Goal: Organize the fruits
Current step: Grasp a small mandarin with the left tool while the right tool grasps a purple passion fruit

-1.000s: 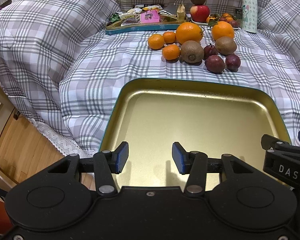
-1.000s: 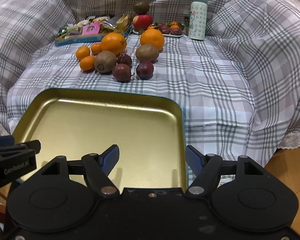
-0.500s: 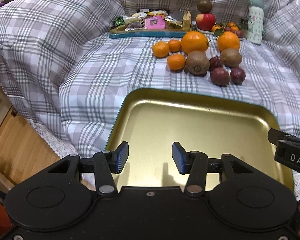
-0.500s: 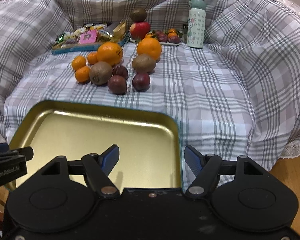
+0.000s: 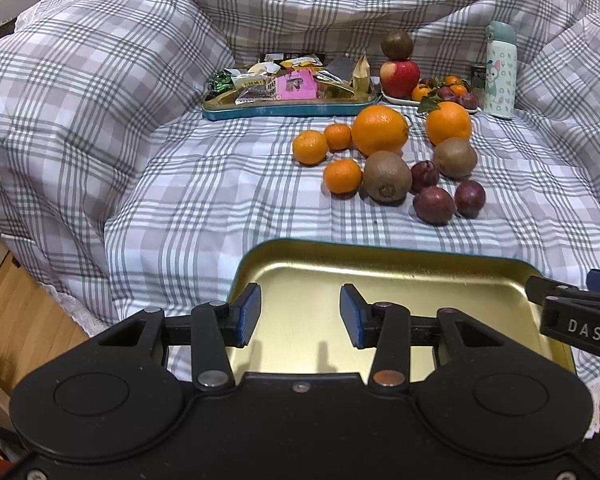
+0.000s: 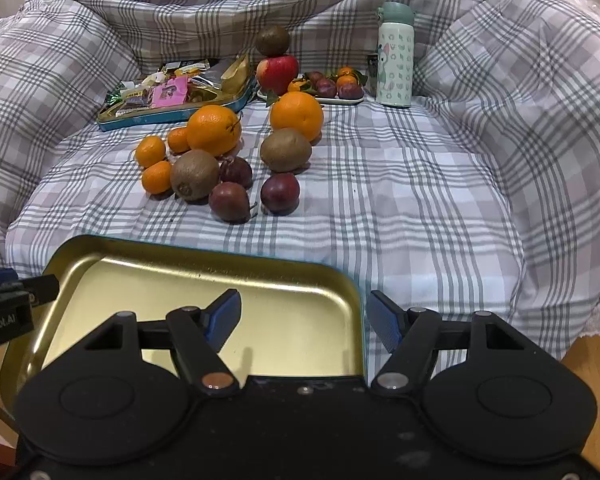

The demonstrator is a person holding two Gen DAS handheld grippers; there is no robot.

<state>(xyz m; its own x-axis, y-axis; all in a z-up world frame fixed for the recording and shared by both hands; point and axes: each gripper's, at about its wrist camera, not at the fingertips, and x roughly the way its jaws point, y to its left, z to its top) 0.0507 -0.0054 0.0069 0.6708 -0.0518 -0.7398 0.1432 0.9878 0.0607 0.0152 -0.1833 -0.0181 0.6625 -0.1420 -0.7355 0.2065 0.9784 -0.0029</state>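
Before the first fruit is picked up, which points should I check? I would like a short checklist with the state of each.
1. Gold metal tray holds nothing: ok.
2. Left gripper holds nothing, jaws closing: ok.
3. Right gripper holds nothing, jaws closing slightly: ok.
4. Loose fruit apart from the tray, dark purple round fruit nearest: ok.
5. Brown kiwi balanced on the red apple: not ok, may roll.
6. Checked cloth firm underneath: cannot tell.

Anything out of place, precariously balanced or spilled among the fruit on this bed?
One oddity: a brown kiwi is balanced on top of the red apple at the back, beside the pale green bottle; it looks liable to roll off. Nothing looks spilled or damaged.
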